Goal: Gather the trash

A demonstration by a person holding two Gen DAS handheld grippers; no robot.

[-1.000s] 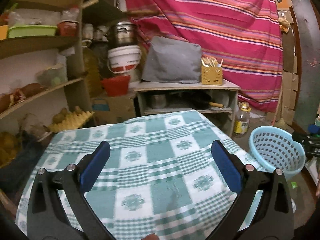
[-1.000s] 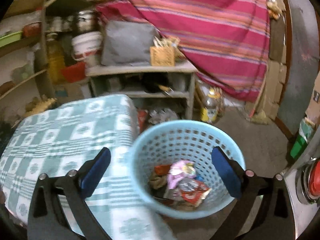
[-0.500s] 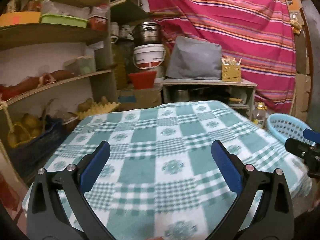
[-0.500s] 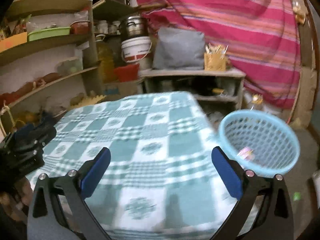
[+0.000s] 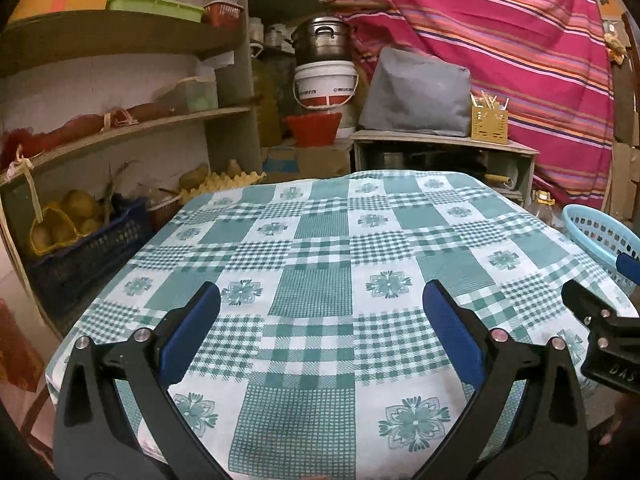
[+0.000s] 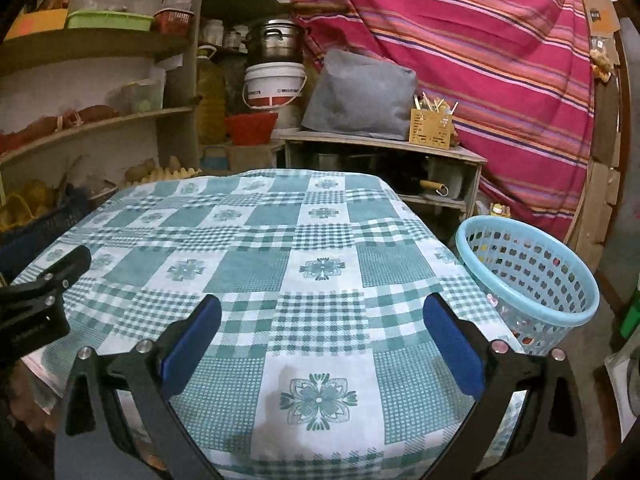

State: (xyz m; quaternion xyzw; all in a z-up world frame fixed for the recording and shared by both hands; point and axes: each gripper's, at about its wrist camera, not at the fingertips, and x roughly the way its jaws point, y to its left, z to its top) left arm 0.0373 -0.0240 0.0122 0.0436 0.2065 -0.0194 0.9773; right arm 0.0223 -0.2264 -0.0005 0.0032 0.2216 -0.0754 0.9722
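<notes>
A light blue perforated basket (image 6: 532, 280) stands on the floor at the table's right side, with coloured wrappers showing through its holes; its rim (image 5: 600, 232) peeks in at the right edge of the left wrist view. My left gripper (image 5: 320, 320) hangs open over the near part of the green checked tablecloth (image 5: 320, 264), nothing between its blue pads. My right gripper (image 6: 320, 328) is open too, empty, above the cloth (image 6: 256, 256) and left of the basket. Each gripper shows at the edge of the other's view. No loose trash lies on the cloth.
Wooden shelves (image 5: 120, 128) with produce and boxes line the left wall. A low cabinet (image 6: 384, 152) with a grey cushion and yellow utensil holder stands behind the table. A striped pink cloth (image 6: 480, 40) hangs at the back. A white bucket (image 5: 325, 85) sits under a metal pot.
Both grippers pulled back and swung left from the basket to face the table squarely. The right view left the basket's inside, where wrappers lay, and now sees it from the side.
</notes>
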